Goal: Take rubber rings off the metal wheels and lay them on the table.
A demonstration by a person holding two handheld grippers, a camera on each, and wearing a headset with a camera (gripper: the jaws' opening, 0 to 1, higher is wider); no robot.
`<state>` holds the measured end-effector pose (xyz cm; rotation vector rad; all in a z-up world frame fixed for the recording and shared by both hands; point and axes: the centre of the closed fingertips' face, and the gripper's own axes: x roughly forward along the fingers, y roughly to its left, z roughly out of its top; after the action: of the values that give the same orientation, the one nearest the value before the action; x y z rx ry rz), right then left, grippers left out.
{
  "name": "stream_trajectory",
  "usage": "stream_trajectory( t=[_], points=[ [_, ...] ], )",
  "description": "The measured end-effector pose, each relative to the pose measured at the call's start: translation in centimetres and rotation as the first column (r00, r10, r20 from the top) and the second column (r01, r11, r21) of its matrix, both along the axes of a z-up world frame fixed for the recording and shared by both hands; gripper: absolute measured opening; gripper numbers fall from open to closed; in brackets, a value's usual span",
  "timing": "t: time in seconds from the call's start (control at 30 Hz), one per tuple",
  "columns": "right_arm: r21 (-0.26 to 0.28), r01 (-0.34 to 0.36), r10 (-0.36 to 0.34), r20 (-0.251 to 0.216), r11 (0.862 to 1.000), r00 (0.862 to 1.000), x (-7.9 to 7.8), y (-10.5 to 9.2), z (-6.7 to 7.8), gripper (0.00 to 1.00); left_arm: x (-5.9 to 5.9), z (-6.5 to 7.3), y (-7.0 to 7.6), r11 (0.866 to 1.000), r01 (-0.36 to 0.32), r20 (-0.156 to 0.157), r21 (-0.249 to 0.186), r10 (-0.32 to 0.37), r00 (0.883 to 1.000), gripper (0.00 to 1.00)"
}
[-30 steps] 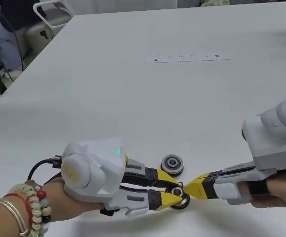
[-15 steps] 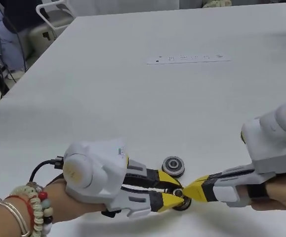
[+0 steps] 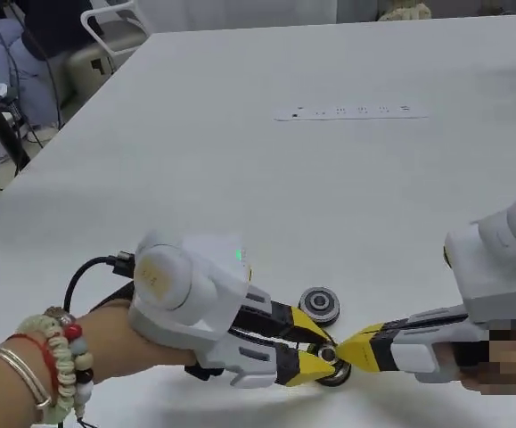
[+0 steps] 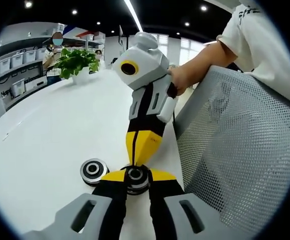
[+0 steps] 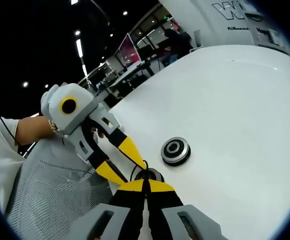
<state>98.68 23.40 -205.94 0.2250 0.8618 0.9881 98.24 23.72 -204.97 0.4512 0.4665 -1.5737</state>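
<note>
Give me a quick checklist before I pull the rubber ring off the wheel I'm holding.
1. Left gripper clamped on the held wheel: ok.
2. Right gripper shut at that wheel's rim: ok.
3. Rubber ring actually pinched by the right gripper: cannot tell.
4. Second wheel apart from both grippers: ok.
5. Bare table beyond for laying the ring: ok.
</note>
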Motion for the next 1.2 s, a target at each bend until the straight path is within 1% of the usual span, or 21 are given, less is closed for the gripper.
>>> stream_trajectory(
  t=[0.07, 0.1, 0.17, 0.27, 0.3, 0.33, 0.37, 0.43, 0.5, 0.57, 0.67, 0.73, 0.77, 0.83, 0.97, 1.0, 1.03, 1.1, 1.2],
  points=[
    [0.024, 0.015, -0.015, -0.02, 1.0, 1.0, 0.1, 0.0, 0.2, 0.0, -0.5, 0.3, 0.6, 0.999, 0.041, 0.001, 0.02, -0.041, 0.999, 0.18],
    [0.029, 0.02, -0.019, -0.025, 0.999, 1.0, 0.1, 0.0, 0.3, 0.0, -0.6, 0.7, 0.8, 0.998, 0.053, 0.012, 0.022, -0.054, 0.998, 0.21],
    [0.028, 0.023, -0.022, -0.023, 0.999, 0.999, 0.2, 0.0, 0.3, 0.0, -0.6, 1.3, 1.1, 0.998, 0.052, 0.012, 0.02, -0.052, 0.999, 0.27],
    [0.038, 0.032, -0.031, -0.023, 0.999, 0.999, 0.3, 0.0, 0.6, 0.0, -0.4, 2.6, 1.6, 0.999, 0.035, 0.009, 0.01, -0.035, 0.999, 0.34],
    [0.042, 0.034, -0.033, -0.021, 0.999, 0.999, 0.4, 0.0, 0.8, 0.0, -0.4, 2.9, 1.8, 0.999, 0.033, 0.014, 0.008, -0.033, 0.999, 0.36],
    [0.048, 0.036, -0.035, -0.016, 0.998, 0.999, 0.6, 0.0, 1.1, 0.0, -0.3, 3.4, 2.0, 1.0, 0.031, 0.026, 0.002, -0.031, 0.999, 0.38],
    [0.05, 0.036, -0.036, -0.015, 0.998, 0.999, 0.6, 0.0, 1.2, 0.0, -0.3, 3.7, 2.1, 1.0, 0.03, 0.029, -0.003, -0.03, 0.999, 0.39],
    [0.06, 0.041, -0.042, 0.0, 0.997, 0.999, 0.8, 0.0, 1.9, 0.0, -0.2, 4.7, 2.4, 1.0, 0.019, 0.027, -0.015, -0.019, 0.999, 0.41],
    [0.066, 0.049, -0.05, 0.014, 0.997, 0.999, 1.1, -0.1, 2.6, 0.0, -0.1, 5.5, 2.7, 1.0, 0.01, 0.037, -0.027, -0.009, 0.999, 0.44],
    [0.075, 0.06, -0.063, 0.028, 0.995, 0.998, 1.4, -0.2, 3.2, 0.0, 0.1, 6.6, 3.1, 0.999, -0.011, 0.054, -0.041, 0.013, 0.998, 0.5],
    [0.089, 0.073, -0.078, 0.048, 0.993, 0.996, 1.7, -0.3, 4.2, 0.0, 0.2, 7.8, 3.9, 0.997, -0.037, 0.063, -0.061, 0.041, 0.997, 0.59],
    [0.099, 0.079, -0.085, 0.057, 0.992, 0.995, 1.9, -0.3, 4.9, 0.0, 0.3, 8.6, 4.7, 0.995, -0.058, 0.076, -0.076, 0.064, 0.995, 0.62],
    [0.105, 0.08, -0.087, 0.064, 0.991, 0.994, 1.9, -0.3, 5.3, 0.0, 0.5, 8.9, 5.1, 0.994, -0.074, 0.088, -0.086, 0.081, 0.993, 0.64],
    [0.115, 0.083, -0.092, 0.073, 0.99, 0.993, 1.9, -0.2, 6.0, 0.0, 0.9, 9.5, 5.9, 0.988, -0.115, 0.101, -0.101, 0.125, 0.987, 0.66],
    [0.128, 0.088, -0.099, 0.085, 0.988, 0.991, 2.1, -0.1, 7.0, 0.0, 1.3, 10.0, 7.3, 0.977, -0.177, 0.11, -0.119, 0.19, 0.976, 0.75],
    [0.134, 0.09, -0.103, 0.09, 0.987, 0.991, 2.1, 0.0, 7.4, 0.0, 1.2, 10.0, 7.8, 0.974, -0.192, 0.111, -0.116, 0.205, 0.972, 0.76],
    [0.136, 0.09, -0.103, 0.092, 0.987, 0.99, 2.1, 0.0, 7.6, 0.0, 1.2, 10.0, 7.9, 0.973, -0.197, 0.112, -0.116, 0.21, 0.971, 0.77],
    [0.151, 0.093, -0.109, 0.1, 0.984, 0.989, 2.2, 0.1, 8.3, 0.0, 1.2, 9.9, 8.9, 0.967, -0.228, 0.118, -0.116, 0.242, 0.963, 0.77],
    [0.15, 0.108, -0.123, 0.097, 0.983, 0.988, 2.4, 0.1, 8.9, 0.0, 1.2, 9.6, 10.2, 0.954, -0.276, 0.106, -0.116, 0.288, 0.952, 0.78]
  ],
)
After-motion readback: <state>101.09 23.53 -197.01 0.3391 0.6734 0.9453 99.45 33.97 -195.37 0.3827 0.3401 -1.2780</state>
